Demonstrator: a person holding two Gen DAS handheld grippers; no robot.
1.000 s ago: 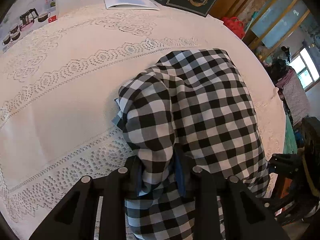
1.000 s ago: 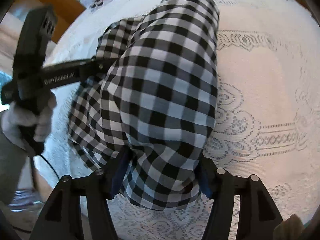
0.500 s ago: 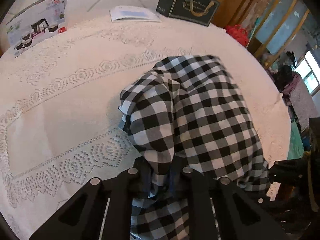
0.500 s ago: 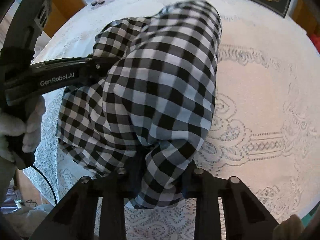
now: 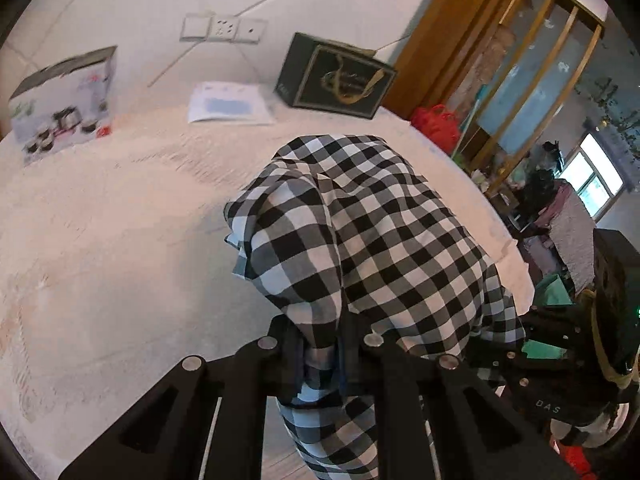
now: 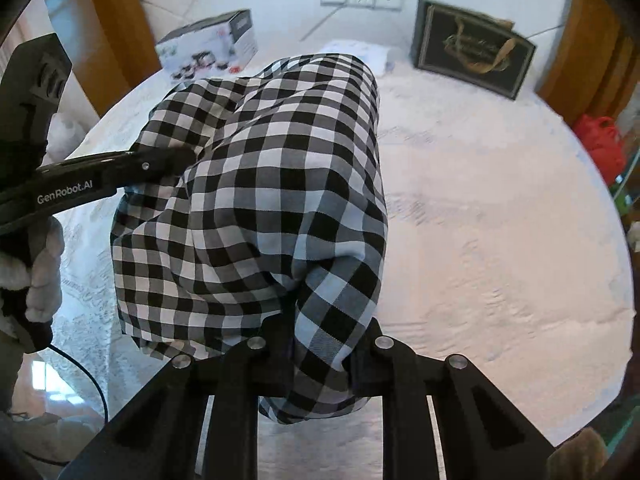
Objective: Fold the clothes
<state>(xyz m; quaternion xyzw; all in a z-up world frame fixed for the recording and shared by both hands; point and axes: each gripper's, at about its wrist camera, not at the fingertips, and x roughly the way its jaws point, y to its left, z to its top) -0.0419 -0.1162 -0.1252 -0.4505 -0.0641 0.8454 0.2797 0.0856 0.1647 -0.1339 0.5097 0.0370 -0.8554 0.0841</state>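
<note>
White lace tablecloth [image 5: 100, 240] covered the round table, and a dark gift box [image 5: 336, 78] stood at its far edge by the wall. In front of that box you held the checkered shirt [image 5: 372, 232] lifted above the cloth. Your left gripper [image 5: 322, 344] was closed tightly on one bunched fold, and your right gripper [image 6: 322, 354] was closed on another fold of it.

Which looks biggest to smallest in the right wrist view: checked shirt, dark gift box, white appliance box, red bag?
1. checked shirt, though nearest the camera
2. dark gift box
3. white appliance box
4. red bag, partly cut off
</note>
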